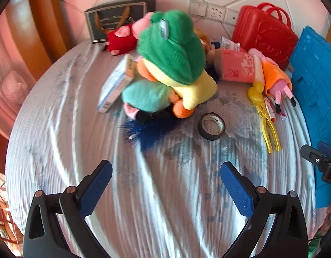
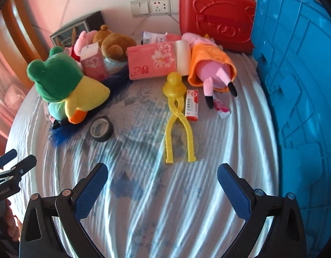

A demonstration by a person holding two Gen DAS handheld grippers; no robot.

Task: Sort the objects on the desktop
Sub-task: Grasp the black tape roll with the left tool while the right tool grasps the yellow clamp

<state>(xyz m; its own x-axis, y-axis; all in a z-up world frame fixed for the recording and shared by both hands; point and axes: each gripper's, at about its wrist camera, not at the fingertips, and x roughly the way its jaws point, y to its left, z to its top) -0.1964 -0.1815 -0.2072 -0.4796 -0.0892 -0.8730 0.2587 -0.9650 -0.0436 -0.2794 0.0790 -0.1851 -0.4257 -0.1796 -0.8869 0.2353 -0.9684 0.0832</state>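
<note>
Both tools, left tool (image 1: pixel 165 185) and right tool (image 2: pixel 162 183), gape wide and empty at lower frame, above the bed (image 2: pixel 144 215). The tape (image 2: pixel 101 129) lies centre-left and the yellow tongs (image 2: pixel 179 126) at centre. Best approach: straddle the tongs' 2 handles squarely before closing.

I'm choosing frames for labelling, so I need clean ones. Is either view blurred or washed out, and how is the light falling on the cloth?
Left wrist view: the green plush and the box beside it are motion-smeared; the tape roll is sharper. Right wrist view: crisper, the yellow tongs clean-edged. Both: bright streaks across the cloth, pink cast on the wall, fisheye bending at the edges.
</note>
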